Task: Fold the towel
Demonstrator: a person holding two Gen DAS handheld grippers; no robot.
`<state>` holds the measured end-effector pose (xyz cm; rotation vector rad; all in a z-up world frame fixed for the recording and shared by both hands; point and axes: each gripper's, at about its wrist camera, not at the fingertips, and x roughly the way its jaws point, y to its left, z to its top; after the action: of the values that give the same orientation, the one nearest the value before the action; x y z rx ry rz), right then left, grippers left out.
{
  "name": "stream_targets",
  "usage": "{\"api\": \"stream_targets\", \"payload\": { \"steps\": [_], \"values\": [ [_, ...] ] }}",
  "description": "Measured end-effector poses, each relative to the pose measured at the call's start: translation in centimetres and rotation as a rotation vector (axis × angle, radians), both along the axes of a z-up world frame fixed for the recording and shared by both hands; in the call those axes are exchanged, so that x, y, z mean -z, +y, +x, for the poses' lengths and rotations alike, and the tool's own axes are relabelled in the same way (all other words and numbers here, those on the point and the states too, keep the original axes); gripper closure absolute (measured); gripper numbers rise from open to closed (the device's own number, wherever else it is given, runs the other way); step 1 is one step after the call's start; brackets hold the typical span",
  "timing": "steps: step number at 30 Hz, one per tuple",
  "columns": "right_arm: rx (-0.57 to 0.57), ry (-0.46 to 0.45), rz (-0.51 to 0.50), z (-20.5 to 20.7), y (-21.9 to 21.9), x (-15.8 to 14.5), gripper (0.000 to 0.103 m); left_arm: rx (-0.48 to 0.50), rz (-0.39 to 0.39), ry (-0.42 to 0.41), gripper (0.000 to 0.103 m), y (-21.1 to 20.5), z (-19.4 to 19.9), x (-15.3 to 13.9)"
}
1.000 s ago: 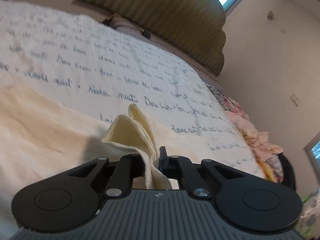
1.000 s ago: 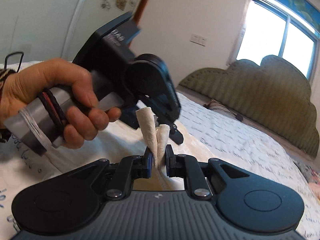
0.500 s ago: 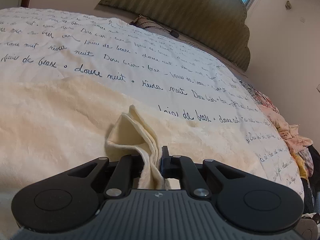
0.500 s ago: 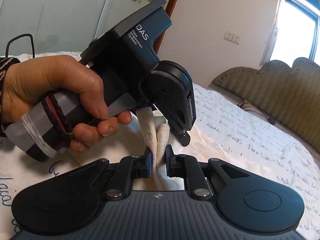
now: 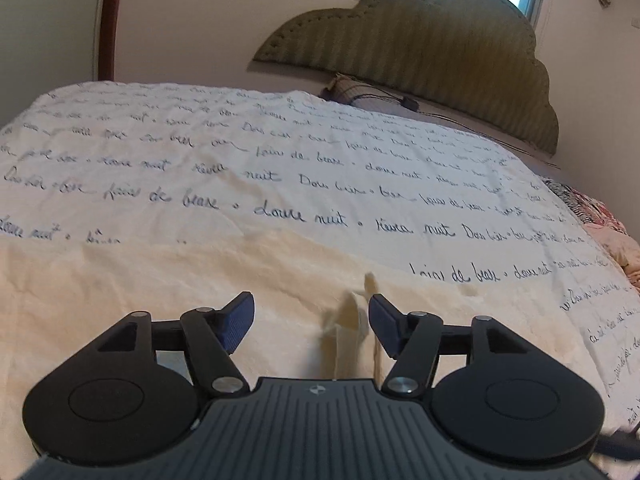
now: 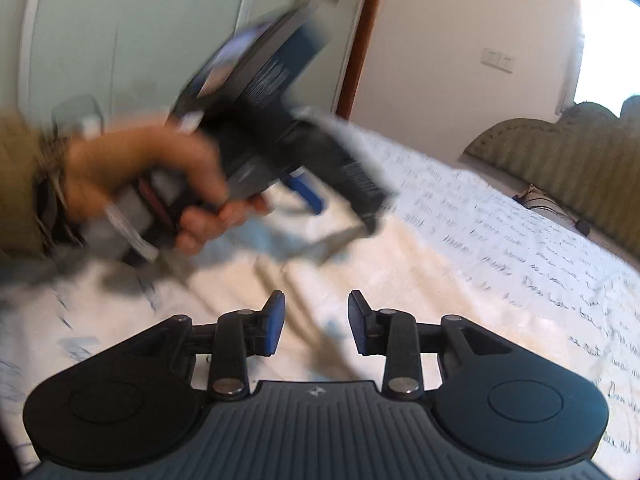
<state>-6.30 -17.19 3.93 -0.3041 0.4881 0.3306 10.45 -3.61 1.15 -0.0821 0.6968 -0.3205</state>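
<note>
2 views differ: only the right wrist view shows the left hand (image 6: 144,184) gripping the motion-blurred left gripper (image 6: 320,216). On the left wrist view that gripper (image 5: 310,326) has jaws opening, pads clear of a blurred towel corner (image 5: 352,320), seemingly loose beside its right finger. Right gripper (image 6: 316,328) jaws are opening too, empty. Soft cream towel (image 5: 120,300) lies beyond the fingers on a bedspread (image 5: 280,152) scripted "nuit".
</note>
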Motion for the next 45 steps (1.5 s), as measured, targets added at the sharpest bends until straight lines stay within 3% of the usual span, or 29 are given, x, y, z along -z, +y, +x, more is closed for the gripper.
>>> {"api": "stream_targets", "payload": {
  "steps": [3, 6, 8, 10, 12, 15, 19, 21, 23, 29, 31, 33, 36, 38, 40, 43, 45],
  "values": [
    [0.164, -0.054, 0.038, 0.4, -5.0, -2.2, 0.069, 0.058, 0.039, -0.017, 0.034, -1.9, 0.0, -0.9],
    [0.325, 0.005, 0.015, 3.3, -9.3, -1.6, 0.069, 0.14, 0.06, 0.023, 0.034, -4.9, -0.6, -0.3],
    [0.314, 0.079, 0.043, 5.4, -10.9, -0.4, 0.07, 0.197, 0.07, 0.047, 0.029, -6.6, -1.1, 1.0],
    [0.334, 0.192, 0.056, 6.9, -12.1, 1.5, 0.07, 0.192, 0.165, 0.047, 0.031, -7.5, -1.3, 2.4],
    [0.339, 0.263, 0.027, 6.8, -12.6, 3.1, 0.07, 0.195, 0.181, 0.036, 0.033, -7.1, -1.7, 2.7],
    [0.335, 0.212, 0.067, 4.9, -12.3, 2.1, 0.07, 0.171, 0.134, 0.009, 0.032, -6.5, -1.5, 1.6],
    [0.349, 0.143, 0.063, 8.3, -12.6, -0.1, 0.07, 0.173, 0.151, 0.022, 0.024, -8.3, 0.0, 1.3],
    [0.358, 0.192, 0.043, 10.6, -12.9, 0.8, 0.07, 0.179, 0.207, 0.053, 0.023, -9.1, 0.7, 2.6],
    [0.379, 0.279, 0.022, 12.0, -13.6, 2.7, 0.07, 0.177, 0.213, 0.016, 0.027, -8.6, -0.2, 2.5],
    [0.337, 0.179, 0.018, 5.1, -11.5, 0.4, 0.069, 0.243, 0.262, -0.082, 0.022, -7.6, -4.6, 1.5],
    [0.305, 0.215, -0.043, 3.1, -10.5, 1.1, 0.07, 0.277, 0.321, -0.071, 0.02, -8.2, -5.0, 3.0],
    [0.342, 0.232, -0.131, 1.7, -10.2, 2.4, 0.068, 0.262, 0.317, -0.083, 0.02, -8.0, -5.3, 3.7],
    [0.463, 0.111, -0.02, -1.7, -11.8, 0.5, 0.066, 0.238, 0.289, -0.062, 0.022, -7.6, -5.3, 3.0],
    [0.51, 0.003, 0.029, -4.3, -12.4, -0.6, 0.054, 0.215, 0.27, -0.061, 0.022, -7.3, -5.3, 2.4],
    [0.523, -0.058, -0.032, -6.1, -11.6, -0.5, 0.048, 0.213, 0.234, -0.05, 0.022, -7.4, -5.4, 1.9],
    [0.467, -0.054, -0.165, -6.8, -9.4, 0.9, 0.048, 0.252, 0.173, -0.037, 0.02, -8.4, -6.2, 1.3],
    [0.451, -0.033, -0.229, -6.5, -8.2, 2.2, 0.048, 0.282, 0.178, -0.037, 0.02, -9.5, -6.8, 1.3]
  ]
}}
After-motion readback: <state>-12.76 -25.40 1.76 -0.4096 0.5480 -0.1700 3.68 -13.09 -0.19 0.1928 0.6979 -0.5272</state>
